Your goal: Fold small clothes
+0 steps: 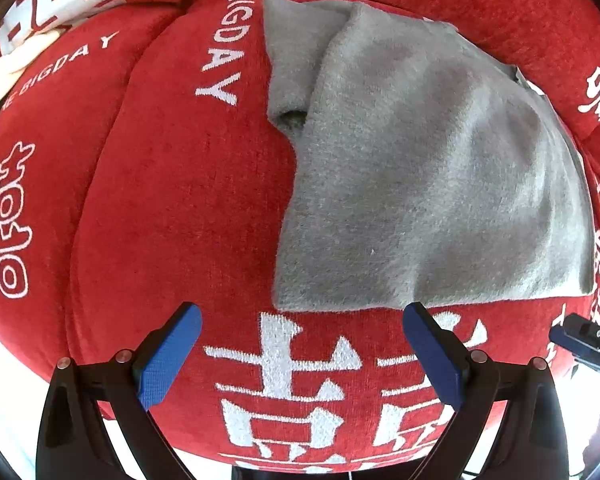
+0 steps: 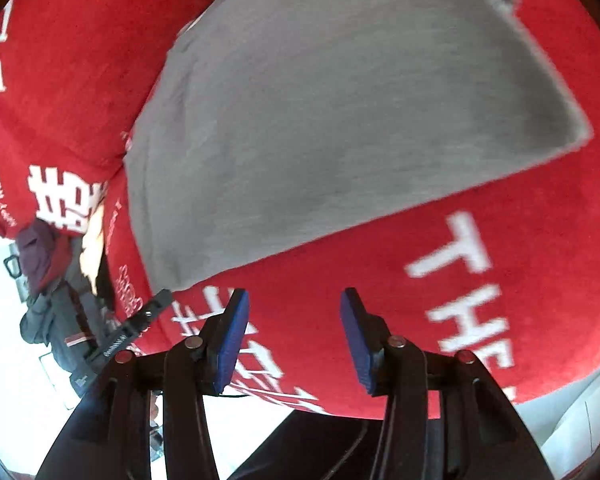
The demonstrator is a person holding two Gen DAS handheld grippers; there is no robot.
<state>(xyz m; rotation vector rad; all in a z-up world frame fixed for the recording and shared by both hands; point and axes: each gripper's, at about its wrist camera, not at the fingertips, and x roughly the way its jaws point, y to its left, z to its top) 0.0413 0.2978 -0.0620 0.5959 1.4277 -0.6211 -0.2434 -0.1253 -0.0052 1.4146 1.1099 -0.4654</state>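
Your left gripper (image 1: 302,322) points straight down over the red cushion (image 1: 172,208), its blue pads spread wide with nothing between them, tips just short of the near hem of the grey garment (image 1: 420,168). Your right gripper (image 2: 294,300) tilts down toward the same cushion, jaws parted about halfway and empty, also just clear of the garment (image 2: 340,120). The garment lies folded on the right half of the cushion, one sleeve tucked along its left edge. The cushion's left half and front edge are bare red chenille with white lettering. More red cushions crowd behind and to each side; pale floor shows below the front edge.
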